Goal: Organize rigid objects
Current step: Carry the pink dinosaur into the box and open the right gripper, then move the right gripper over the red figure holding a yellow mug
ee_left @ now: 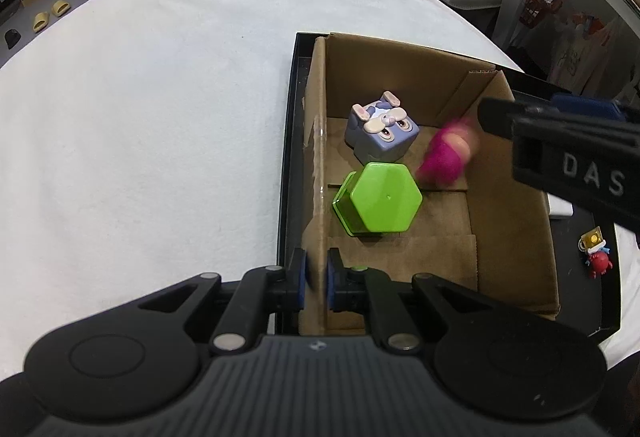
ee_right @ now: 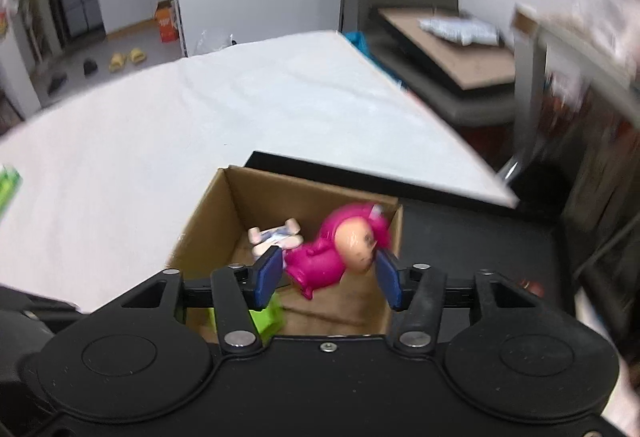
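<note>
The left gripper (ee_left: 316,277) is pinching the box (ee_left: 512,205) wall, steadying it, while the right gripper (ee_right: 328,277) is hovering spread over the pink doll (ee_right: 332,253), which is lying just ahead between its pads, long axis roughly crosswise, seemingly dropping in. Inside the box I am counting three toys: one bunny cube (ee_left: 380,131), one green hexagon (ee_left: 378,199), one doll, and one small red toy (ee_left: 598,255) is sitting outside, nearer the right gripper

One cardboard box (ee_left: 512,205) holds three toys: one bunny-faced cube (ee_left: 382,133), one green hexagonal container (ee_left: 378,199), one pink doll (ee_left: 446,153); one small red figure (ee_left: 598,257) lies outside.
</note>
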The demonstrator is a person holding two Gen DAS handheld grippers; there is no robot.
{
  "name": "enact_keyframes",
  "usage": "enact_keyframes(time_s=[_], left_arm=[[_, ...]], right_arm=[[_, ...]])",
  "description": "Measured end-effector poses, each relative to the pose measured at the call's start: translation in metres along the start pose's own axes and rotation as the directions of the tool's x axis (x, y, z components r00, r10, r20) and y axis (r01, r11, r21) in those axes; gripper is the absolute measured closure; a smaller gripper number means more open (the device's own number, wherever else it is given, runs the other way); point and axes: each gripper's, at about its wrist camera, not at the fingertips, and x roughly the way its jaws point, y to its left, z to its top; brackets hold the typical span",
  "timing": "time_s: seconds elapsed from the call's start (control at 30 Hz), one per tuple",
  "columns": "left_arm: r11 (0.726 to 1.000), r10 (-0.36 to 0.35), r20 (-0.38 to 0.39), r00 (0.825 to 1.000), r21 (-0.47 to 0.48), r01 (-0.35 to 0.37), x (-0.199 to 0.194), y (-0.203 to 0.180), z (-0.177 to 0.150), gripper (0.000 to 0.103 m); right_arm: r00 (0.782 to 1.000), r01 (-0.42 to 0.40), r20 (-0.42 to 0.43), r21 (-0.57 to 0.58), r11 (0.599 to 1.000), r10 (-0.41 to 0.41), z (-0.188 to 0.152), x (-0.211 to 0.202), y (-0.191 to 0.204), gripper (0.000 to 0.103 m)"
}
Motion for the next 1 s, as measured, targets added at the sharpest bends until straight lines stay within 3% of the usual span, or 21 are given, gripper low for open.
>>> enact_keyframes(time_s=[0.2, 0.27, 0.57, 0.63, 0.73, 1.0], left_arm=[[1.000, 0.024, 0.022, 0.999, 0.013, -0.024, -0.006, -0.003, -0.002, 0.093], [0.999, 0.031, 0.023, 0.999, 0.019, -0.031, -0.007, -0.004, -0.003, 0.093], [0.997, 0.057, 0.043, 0.997, 0.056, -0.060, -0.014, -0.012, -0.004, 0.091], [0.995, 0.065, 0.050, 0.997, 0.071, -0.068, -0.016, -0.016, -0.005, 0.091], [0.993, 0.087, 0.064, 0.994, 0.078, -0.092, -0.019, -0.019, -0.006, 0.089], [0.988, 0.110, 0.057, 0.992, 0.100, -0.116, -0.024, -0.029, -0.012, 0.081]], right_arm=[[1.000, 0.018, 0.005, 0.048, 0.999, -0.019, -0.013, -0.011, -0.009, 0.038], [1.000, 0.024, 0.013, 0.071, 0.997, -0.025, -0.019, -0.015, -0.013, 0.026], [0.992, 0.099, 0.064, 0.137, 0.986, -0.109, -0.044, -0.032, -0.037, 0.025], [0.989, 0.111, 0.082, 0.157, 0.981, -0.125, -0.050, -0.038, -0.043, 0.018], [0.984, 0.120, 0.111, 0.192, 0.974, -0.143, -0.059, -0.045, -0.055, 0.017], [0.982, 0.137, 0.085, 0.288, 0.948, -0.168, -0.093, -0.051, -0.080, 0.016]])
